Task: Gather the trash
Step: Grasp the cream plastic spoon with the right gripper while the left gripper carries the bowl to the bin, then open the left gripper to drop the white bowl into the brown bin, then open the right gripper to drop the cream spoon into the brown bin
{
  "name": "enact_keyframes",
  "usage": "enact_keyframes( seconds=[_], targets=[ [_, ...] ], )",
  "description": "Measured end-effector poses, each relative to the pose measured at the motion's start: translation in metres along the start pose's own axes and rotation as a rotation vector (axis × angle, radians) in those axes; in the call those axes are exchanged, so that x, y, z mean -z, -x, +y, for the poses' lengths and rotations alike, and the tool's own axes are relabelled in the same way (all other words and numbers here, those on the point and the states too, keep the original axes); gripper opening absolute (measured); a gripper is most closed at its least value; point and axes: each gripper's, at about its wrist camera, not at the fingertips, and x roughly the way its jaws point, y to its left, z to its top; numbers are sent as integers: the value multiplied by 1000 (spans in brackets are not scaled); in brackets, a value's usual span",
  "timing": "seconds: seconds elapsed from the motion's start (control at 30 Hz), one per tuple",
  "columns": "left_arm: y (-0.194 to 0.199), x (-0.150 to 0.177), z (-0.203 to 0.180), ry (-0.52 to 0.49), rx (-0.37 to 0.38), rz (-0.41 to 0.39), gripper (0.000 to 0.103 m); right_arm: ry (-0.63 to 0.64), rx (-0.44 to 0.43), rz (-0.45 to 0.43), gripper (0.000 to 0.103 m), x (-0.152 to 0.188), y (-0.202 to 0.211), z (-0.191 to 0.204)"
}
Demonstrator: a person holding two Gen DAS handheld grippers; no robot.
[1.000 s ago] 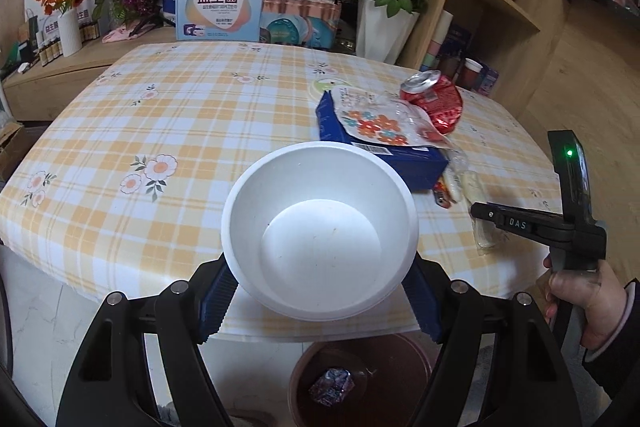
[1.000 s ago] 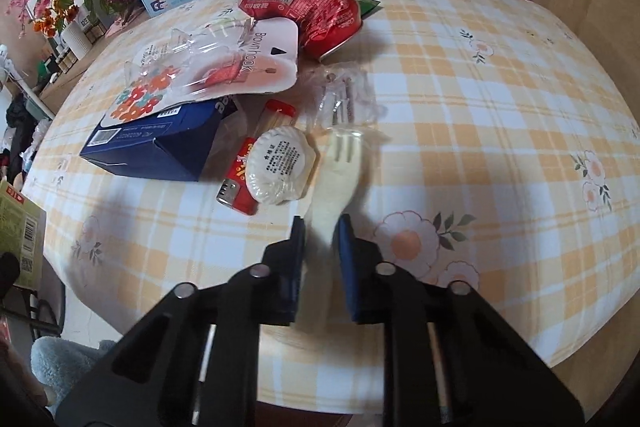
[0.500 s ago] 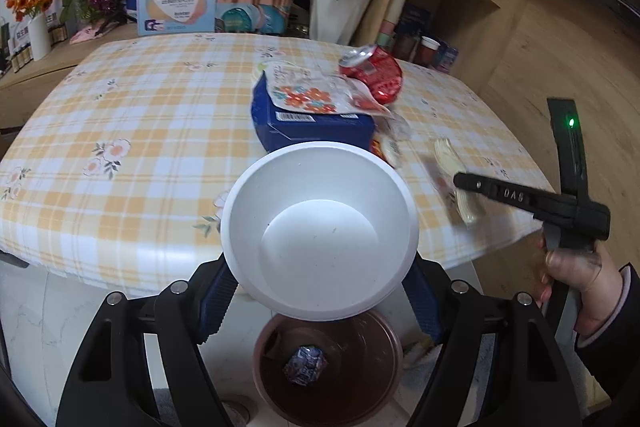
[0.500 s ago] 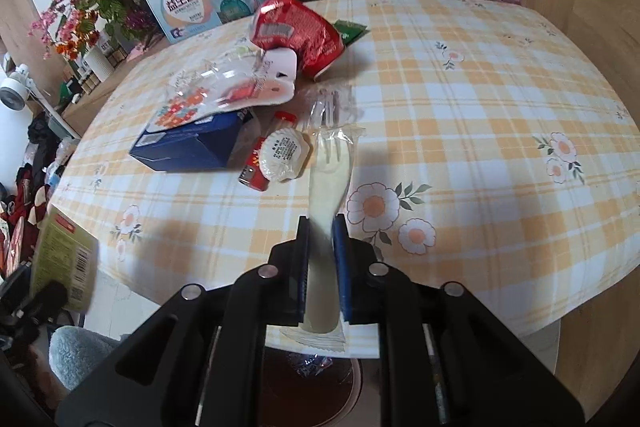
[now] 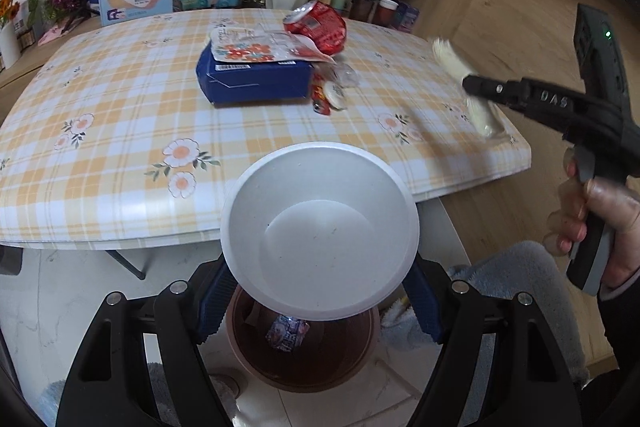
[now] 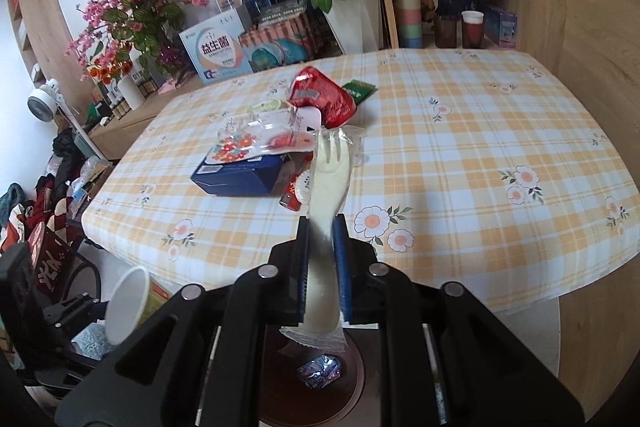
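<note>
My left gripper (image 5: 320,291) is shut on a white disposable bowl (image 5: 320,231), held by its sides just past the table's near edge. Below it stands a brown round bin (image 5: 304,363) with a crumpled wrapper (image 5: 288,331) inside. My right gripper (image 6: 320,227) is shut on a pale plastic fork in clear wrap (image 6: 330,179), lifted above the table edge, with the bin (image 6: 352,383) beneath. From the left wrist view, that gripper (image 5: 480,91) and fork (image 5: 452,61) hang at the right. On the table lie a blue box (image 5: 256,83), a blister pack (image 5: 256,47) and a red packet (image 5: 320,27).
A small round lid and red sachet (image 5: 330,95) lie beside the blue box on the checked tablecloth (image 5: 120,115). Flower vases and boxes line the back; a wooden shelf (image 6: 448,7) stands at the right. Clutter covers the floor at the left (image 6: 52,195).
Both grippers have drawn back from the table toward the bin. The right one has lifted the fork off the tablecloth. The bowl stays gripped as before.
</note>
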Motion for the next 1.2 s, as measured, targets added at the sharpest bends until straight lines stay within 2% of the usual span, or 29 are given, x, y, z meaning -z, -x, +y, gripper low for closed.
enact_keyframes(
  seconds=[0.2,0.33,0.47,0.6,0.8,0.9,1.03,1.2],
  targets=[
    [-5,4,-16,-47,38,38,74,6,1,-34,16,2,23,-2],
    [0,4,-20,-65,52,36,90,2,0,-37,16,3,30,-5],
    [11,-2,-12,-40,29,6,92,12,-6,-15,16,8,28,-3],
    [26,-10,7,17,-37,-56,94,45,-23,19,16,15,22,8],
    [64,-22,37,81,-223,-191,97,107,-82,97,16,32,8,33],
    [80,-26,52,124,-290,-241,97,144,-111,144,16,44,3,46],
    [93,-28,69,186,-342,-282,97,179,-130,200,16,57,-4,60],
    [100,-20,79,219,-364,-291,97,199,-141,248,16,67,-12,70]
  ],
)
